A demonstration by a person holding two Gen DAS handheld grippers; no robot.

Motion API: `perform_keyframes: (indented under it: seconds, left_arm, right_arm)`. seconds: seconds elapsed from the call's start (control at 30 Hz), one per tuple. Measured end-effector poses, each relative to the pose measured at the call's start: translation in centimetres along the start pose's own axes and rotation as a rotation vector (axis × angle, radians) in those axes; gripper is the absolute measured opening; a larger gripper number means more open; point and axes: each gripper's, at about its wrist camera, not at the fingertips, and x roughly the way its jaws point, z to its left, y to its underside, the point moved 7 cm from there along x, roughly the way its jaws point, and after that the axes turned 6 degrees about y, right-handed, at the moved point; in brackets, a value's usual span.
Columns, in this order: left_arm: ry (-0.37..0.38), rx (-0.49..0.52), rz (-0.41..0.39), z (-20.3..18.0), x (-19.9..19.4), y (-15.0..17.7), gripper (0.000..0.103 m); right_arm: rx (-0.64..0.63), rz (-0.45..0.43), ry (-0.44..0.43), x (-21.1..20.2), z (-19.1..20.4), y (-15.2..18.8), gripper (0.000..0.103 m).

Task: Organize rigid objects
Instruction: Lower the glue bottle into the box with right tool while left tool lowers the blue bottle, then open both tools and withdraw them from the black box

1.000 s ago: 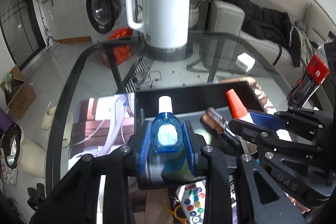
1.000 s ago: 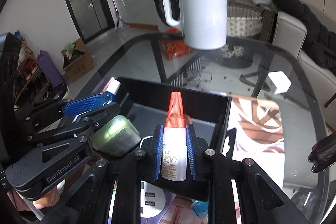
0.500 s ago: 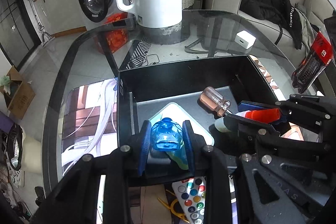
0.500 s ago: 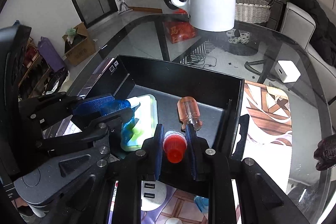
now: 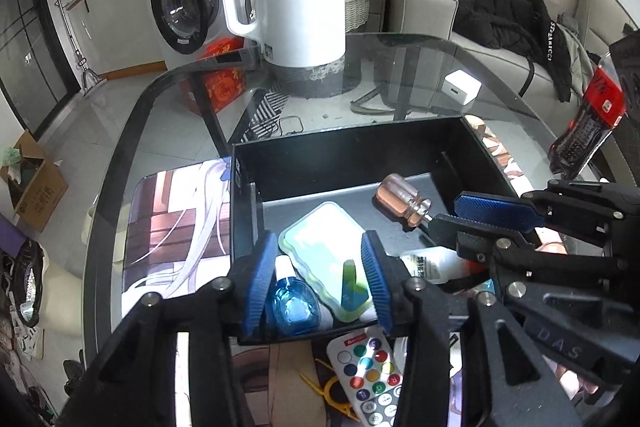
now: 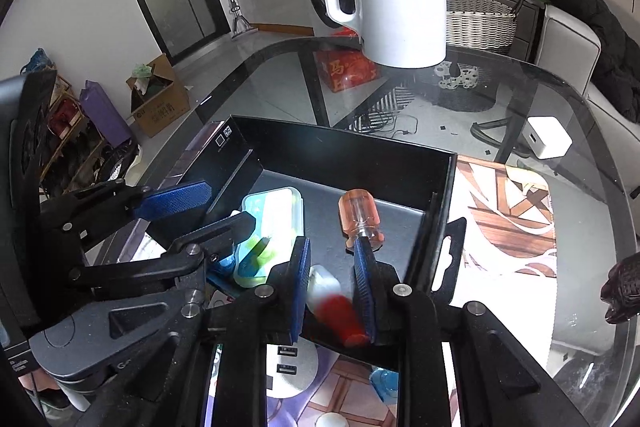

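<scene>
Left gripper [image 5: 316,277]: jaws just widened, parted, pads clear of the blue bottle [image 5: 292,303], which lies between them in the near corner of the black box [image 5: 360,151] beside the green-and-white case [image 5: 328,251].

Right gripper [image 6: 332,283]: log suggests near-shut, but frames show jaws apart; red-capped white bottle [image 6: 332,297] lies blurred between them; pad contact cannot be told.

Orange-handled screwdriver [image 6: 360,215]: on box floor.

Legible writing: "DAS" on the right gripper's body, seen from the left wrist.
</scene>
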Motion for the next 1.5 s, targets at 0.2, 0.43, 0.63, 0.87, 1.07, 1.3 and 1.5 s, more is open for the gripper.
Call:
perform_keyframes:
  seconds: [0.2,0.43,0.63,0.87,1.07,1.3,1.5]
  left_arm:
    - [0.006,-0.021,-0.035,0.2,-1.2,-0.2,0.054]
    - [0.027,-0.04,-0.208,-0.1,-5.6,-1.2,0.054]
    - [0.022,-0.031,-0.406,-0.7,-11.4,-1.5,0.068]
    - [-0.053,-0.038,-0.568,-1.5,-15.7,-0.7,0.098]
    - [-0.018,-0.057,-0.434,-1.4,-13.6,0.0,0.098]
    - [0.027,-0.146,-0.207,-0.5,-9.0,2.2,0.098]
    - [0.073,-0.176,-0.04,-1.2,-6.2,4.4,0.098]
  right_arm:
    - [0.006,-0.027,-0.017,-1.2,-0.2,-0.1,0.026]
    - [-0.026,-0.249,0.009,-6.7,-0.2,-1.0,0.026]
    - [-0.002,-0.44,0.034,-13.3,-1.6,-0.7,0.035]
    - [0.022,-0.463,0.035,-15.7,-2.2,0.7,0.049]
    - [0.053,-0.371,0.056,-14.7,-4.1,2.1,0.049]
    - [0.167,-0.085,0.009,-8.6,-5.9,4.2,0.049]
    - [0.201,0.021,-0.017,-5.6,-6.6,5.7,0.049]
